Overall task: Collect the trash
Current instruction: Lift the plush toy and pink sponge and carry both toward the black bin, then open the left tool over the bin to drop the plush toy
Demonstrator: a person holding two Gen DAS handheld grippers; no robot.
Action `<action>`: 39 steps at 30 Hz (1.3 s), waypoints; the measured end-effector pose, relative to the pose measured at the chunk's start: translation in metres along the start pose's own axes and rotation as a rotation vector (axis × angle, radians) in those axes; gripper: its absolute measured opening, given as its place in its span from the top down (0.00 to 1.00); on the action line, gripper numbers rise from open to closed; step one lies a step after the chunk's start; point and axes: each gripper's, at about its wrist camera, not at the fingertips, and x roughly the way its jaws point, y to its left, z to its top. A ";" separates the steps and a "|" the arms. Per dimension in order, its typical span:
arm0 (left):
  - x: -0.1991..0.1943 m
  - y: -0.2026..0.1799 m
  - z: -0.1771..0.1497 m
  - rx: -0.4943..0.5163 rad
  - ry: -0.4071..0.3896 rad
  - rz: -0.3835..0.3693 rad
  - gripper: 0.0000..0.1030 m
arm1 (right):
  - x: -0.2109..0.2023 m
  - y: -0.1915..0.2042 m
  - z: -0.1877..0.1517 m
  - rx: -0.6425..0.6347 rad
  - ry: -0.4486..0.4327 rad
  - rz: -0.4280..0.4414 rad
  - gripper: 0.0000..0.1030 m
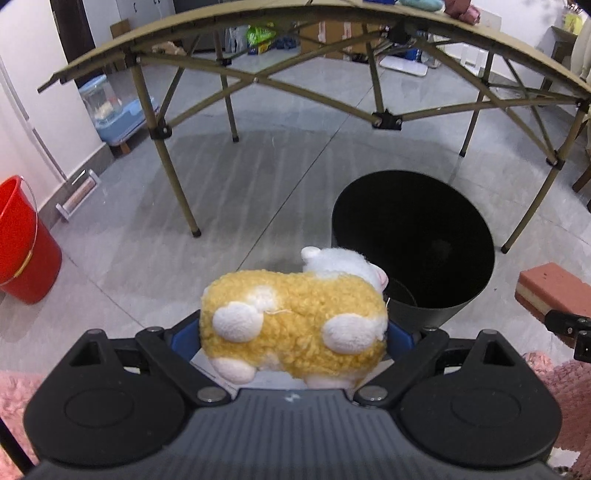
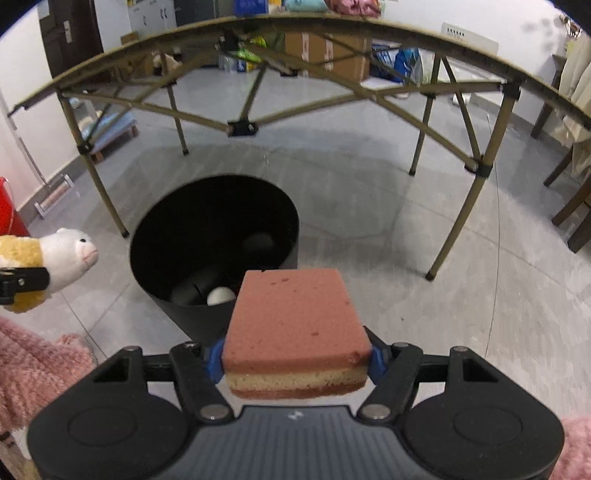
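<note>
Black plastic, round and open-topped, the waste bin (image 2: 214,251) is standing on the grey tiled floor (image 2: 369,229) just in front of the khaki folding desk (image 2: 295,29), and serves here as the reference point.

Left tool (image 1: 295,332): its blue-padded fingers (image 1: 400,338) are pressing on both sides of a yellow and white woolly plush sheep (image 1: 295,317). The sheep is lying crosswise in the grip, head pointing toward the bin, and is hanging just short of the bin's near rim, to its left in the right wrist view. It is not touching the bin.

Right tool (image 2: 295,360): its blue-padded fingers (image 2: 215,360) are clamping a rectangular sponge block (image 2: 295,321) with a reddish-brown top, a cream middle layer and a reddish-brown base. The block is being held flat, its far edge overlapping the bin's near rim from this view; it is above the rim, not inside.

Inside the bin, a white rounded object (image 2: 221,295) and several dark items are lying at the bottom; the dark items cannot be identified.

A red plastic bucket (image 1: 26,243) is standing well to the left of the bin, against the wall. Pink fuzzy sleeves (image 2: 37,365) are showing beside both tools. Cardboard boxes (image 2: 328,51) and bags are sitting beyond the desk, far behind the bin.
</note>
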 end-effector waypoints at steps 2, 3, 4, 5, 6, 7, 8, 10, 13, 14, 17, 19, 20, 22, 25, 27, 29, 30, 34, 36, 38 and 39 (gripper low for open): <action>0.004 0.001 0.001 -0.005 0.023 0.008 0.07 | 0.006 -0.001 -0.001 0.005 0.018 -0.004 0.33; 0.006 0.001 0.001 -0.007 0.034 0.010 0.07 | 0.009 -0.001 -0.001 0.007 0.026 -0.007 0.33; 0.007 0.001 0.002 -0.011 0.043 0.011 0.07 | 0.010 -0.002 0.000 0.007 0.032 -0.009 0.33; 0.008 0.002 0.003 -0.015 0.048 0.014 0.07 | 0.012 -0.002 0.001 0.007 0.038 -0.013 0.33; 0.008 0.002 0.004 -0.018 0.051 0.016 0.07 | 0.013 -0.001 0.001 0.005 0.044 -0.018 0.33; 0.008 0.001 0.005 -0.020 0.054 0.016 0.07 | 0.015 -0.001 0.002 0.004 0.050 -0.022 0.33; 0.008 0.001 0.005 -0.019 0.057 0.018 0.07 | 0.017 -0.001 0.003 0.003 0.054 -0.025 0.33; 0.010 -0.001 0.007 -0.014 0.068 0.025 0.07 | 0.020 -0.003 0.004 0.005 0.061 -0.032 0.33; 0.013 -0.005 0.011 -0.005 0.089 0.025 0.07 | 0.025 -0.007 0.006 0.019 0.075 -0.041 0.33; 0.013 -0.008 0.013 0.001 0.091 0.021 0.07 | 0.025 -0.009 0.007 0.022 0.078 -0.045 0.33; 0.014 -0.017 0.019 0.026 0.086 -0.004 0.07 | 0.028 -0.014 0.011 0.033 0.078 -0.061 0.33; 0.014 -0.025 0.024 0.042 0.078 -0.016 0.07 | 0.031 -0.018 0.015 0.037 0.076 -0.071 0.33; 0.015 -0.029 0.027 0.047 0.075 -0.021 0.07 | 0.032 -0.019 0.016 0.040 0.076 -0.074 0.33; 0.017 -0.037 0.033 0.058 0.073 -0.031 0.07 | 0.035 -0.022 0.020 0.047 0.075 -0.080 0.33; 0.022 -0.050 0.042 0.079 0.073 -0.052 0.07 | 0.039 -0.027 0.025 0.058 0.073 -0.085 0.33; 0.026 -0.060 0.047 0.095 0.074 -0.057 0.07 | 0.041 -0.029 0.028 0.064 0.069 -0.087 0.33; 0.031 -0.070 0.053 0.105 0.077 -0.060 0.07 | 0.042 -0.032 0.031 0.067 0.064 -0.090 0.33; 0.033 -0.075 0.055 0.108 0.079 -0.060 0.07 | 0.043 -0.033 0.033 0.069 0.062 -0.091 0.33; 0.045 -0.091 0.066 0.105 0.088 -0.062 0.07 | 0.045 -0.040 0.041 0.083 0.052 -0.094 0.33; 0.050 -0.099 0.072 0.098 0.092 -0.065 0.07 | 0.046 -0.043 0.045 0.089 0.047 -0.092 0.33; 0.055 -0.104 0.077 0.090 0.097 -0.069 0.07 | 0.047 -0.045 0.049 0.091 0.039 -0.092 0.33; 0.058 -0.107 0.080 0.085 0.102 -0.070 0.07 | 0.047 -0.046 0.051 0.092 0.034 -0.093 0.33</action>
